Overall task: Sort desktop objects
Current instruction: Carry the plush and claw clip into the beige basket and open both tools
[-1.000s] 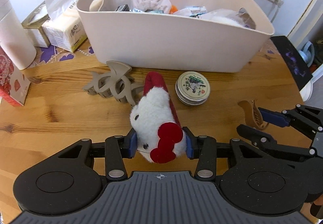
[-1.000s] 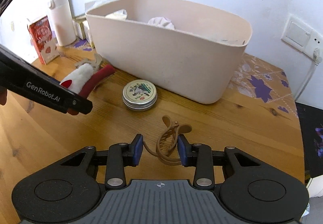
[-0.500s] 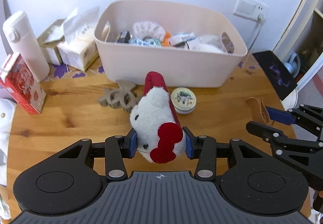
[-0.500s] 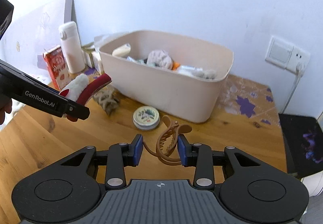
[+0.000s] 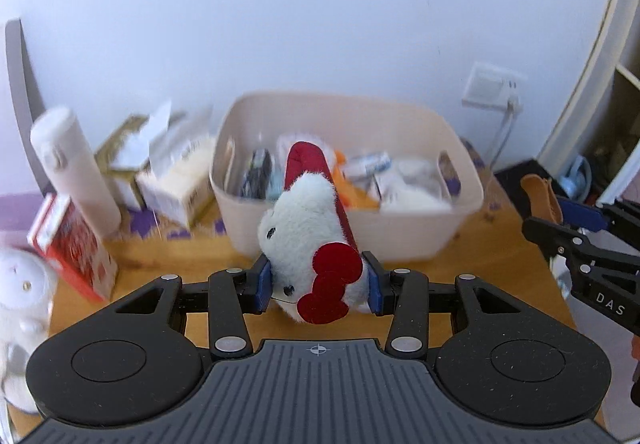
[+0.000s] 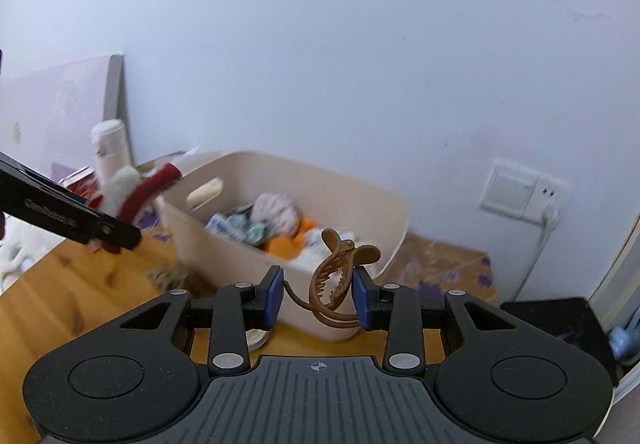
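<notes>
My left gripper [image 5: 318, 284] is shut on a white plush toy with a red bow and a red strip [image 5: 308, 228], held in the air in front of the beige bin [image 5: 400, 240]. My right gripper [image 6: 318, 298] is shut on a brown hair claw clip [image 6: 336, 276], also lifted, in front of the bin's near wall [image 6: 224, 252]. The bin holds several small items. In the right wrist view the left gripper [image 6: 116, 234] with the plush toy [image 6: 128, 189] shows at the left. In the left wrist view the right gripper [image 5: 576, 219] with the clip [image 5: 540, 193] shows at the right.
On the wooden table [image 5: 168, 256] stand a white bottle [image 5: 76, 171], a red carton [image 5: 72, 248], tissue packs [image 5: 176, 179] and a white plush figure [image 5: 20, 296]. A grey claw clip [image 6: 168, 276] and a round tin [image 6: 256, 338] lie by the bin. A wall socket [image 6: 520, 195] is at the right.
Both grippers have risen from the tabletop with the plush toy and the brown clip. The views tilted up, so the bin looks smaller and its inside shows.
</notes>
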The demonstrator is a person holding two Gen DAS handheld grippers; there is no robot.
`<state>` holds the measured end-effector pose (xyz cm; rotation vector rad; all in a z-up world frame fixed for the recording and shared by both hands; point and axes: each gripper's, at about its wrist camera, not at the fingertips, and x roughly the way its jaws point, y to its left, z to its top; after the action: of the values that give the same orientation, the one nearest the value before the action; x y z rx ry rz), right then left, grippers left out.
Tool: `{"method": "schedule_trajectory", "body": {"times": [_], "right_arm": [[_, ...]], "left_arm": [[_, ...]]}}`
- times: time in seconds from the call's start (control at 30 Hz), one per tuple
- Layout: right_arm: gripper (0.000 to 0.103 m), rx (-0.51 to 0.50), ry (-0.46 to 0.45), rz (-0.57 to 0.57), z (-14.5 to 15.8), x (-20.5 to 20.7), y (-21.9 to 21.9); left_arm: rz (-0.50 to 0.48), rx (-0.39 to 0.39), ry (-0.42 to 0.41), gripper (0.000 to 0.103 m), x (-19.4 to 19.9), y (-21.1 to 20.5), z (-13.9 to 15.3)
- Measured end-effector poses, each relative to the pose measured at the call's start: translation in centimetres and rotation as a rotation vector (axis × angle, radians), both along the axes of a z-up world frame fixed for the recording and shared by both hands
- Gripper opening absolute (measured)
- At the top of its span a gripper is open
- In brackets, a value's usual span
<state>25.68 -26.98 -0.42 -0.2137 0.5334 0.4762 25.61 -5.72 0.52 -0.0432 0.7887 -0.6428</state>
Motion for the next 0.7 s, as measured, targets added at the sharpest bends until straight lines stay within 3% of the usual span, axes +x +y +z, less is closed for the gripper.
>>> {"method": "schedule_trajectory", "body": {"times": [0.37,0.7], "right_arm": [[0.034,-0.004,-0.071,-0.026,2.3,5.9,1.1],[0.034,-0.055,-0.023,-0.017,0.0,10.0,3.0]], "left_arm": [[0.027,0.016,-0.101,0.045,5.3,-3.7,2.1],[0.054,0.115,-0.015,0.045,9.3,-8.2,-1.3]]}}
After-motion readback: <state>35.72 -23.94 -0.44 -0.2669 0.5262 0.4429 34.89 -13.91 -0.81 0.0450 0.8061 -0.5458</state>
